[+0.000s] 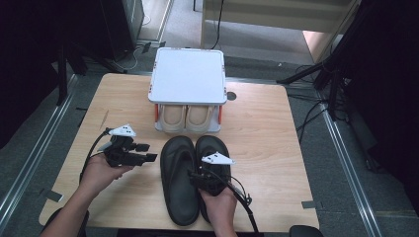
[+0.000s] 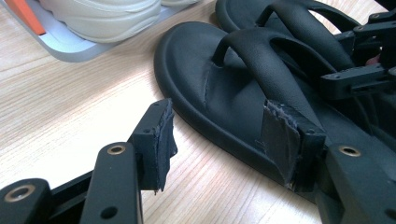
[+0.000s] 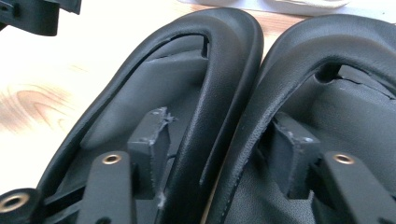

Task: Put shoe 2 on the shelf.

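Observation:
Two black thong sandals lie side by side on the wooden table (image 1: pixel 257 128), the left sandal (image 1: pixel 178 182) (image 2: pixel 219 93) (image 3: pixel 116 102) touching the right sandal (image 1: pixel 213 145) (image 2: pixel 299 18) (image 3: pixel 355 88). My right gripper (image 1: pixel 201 175) (image 3: pixel 219 140) (image 2: pixel 364 53) reaches down into them from the near side. One jaw stands inside each sandal, with both inner straps between the pads. The pads sit close beside the straps without clearly squeezing them. My left gripper (image 1: pixel 148 152) (image 2: pixel 229 135) is open, empty, just left of the left sandal's toe end.
A small rack with a white top (image 1: pixel 188 74) stands at the table's far middle, with a pair of beige shoes (image 1: pixel 187 118) (image 2: pixel 98 14) on its lower shelf, right behind the sandals. Bare wood lies to the left and right. Dark stands and cables surround the table.

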Motion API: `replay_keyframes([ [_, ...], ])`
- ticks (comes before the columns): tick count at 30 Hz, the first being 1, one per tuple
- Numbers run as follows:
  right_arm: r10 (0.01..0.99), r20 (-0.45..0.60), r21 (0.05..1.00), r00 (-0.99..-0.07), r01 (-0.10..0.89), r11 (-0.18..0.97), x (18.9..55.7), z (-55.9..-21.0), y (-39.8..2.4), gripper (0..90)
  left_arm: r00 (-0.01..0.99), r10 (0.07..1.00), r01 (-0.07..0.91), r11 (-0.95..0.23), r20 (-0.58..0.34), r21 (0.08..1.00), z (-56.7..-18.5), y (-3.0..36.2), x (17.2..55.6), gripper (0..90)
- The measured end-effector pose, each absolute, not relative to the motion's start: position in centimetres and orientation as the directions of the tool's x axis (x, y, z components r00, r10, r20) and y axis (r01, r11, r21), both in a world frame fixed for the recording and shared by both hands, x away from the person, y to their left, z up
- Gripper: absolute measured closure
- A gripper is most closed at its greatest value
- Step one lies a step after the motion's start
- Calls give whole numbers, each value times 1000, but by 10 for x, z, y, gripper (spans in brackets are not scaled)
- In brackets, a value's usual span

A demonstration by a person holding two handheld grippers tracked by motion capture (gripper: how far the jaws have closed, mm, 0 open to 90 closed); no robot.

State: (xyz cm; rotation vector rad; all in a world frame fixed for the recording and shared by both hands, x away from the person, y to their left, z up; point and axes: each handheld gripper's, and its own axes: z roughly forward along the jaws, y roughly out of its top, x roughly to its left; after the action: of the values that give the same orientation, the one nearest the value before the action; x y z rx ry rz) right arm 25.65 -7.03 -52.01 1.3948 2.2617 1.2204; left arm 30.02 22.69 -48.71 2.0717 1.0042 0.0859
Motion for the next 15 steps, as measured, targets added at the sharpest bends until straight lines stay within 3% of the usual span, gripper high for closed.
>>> replay_keyframes([
  [11, 815, 308, 689, -492, 706, 165, 262, -520, -74, 653, 675, 689, 628, -347, -264, 697, -487, 229, 301, 447],
  [15, 817, 331, 675, -473, 724, 145, 263, -520, -75, 672, 673, 691, 628, -348, -262, 696, -488, 229, 301, 447],
])
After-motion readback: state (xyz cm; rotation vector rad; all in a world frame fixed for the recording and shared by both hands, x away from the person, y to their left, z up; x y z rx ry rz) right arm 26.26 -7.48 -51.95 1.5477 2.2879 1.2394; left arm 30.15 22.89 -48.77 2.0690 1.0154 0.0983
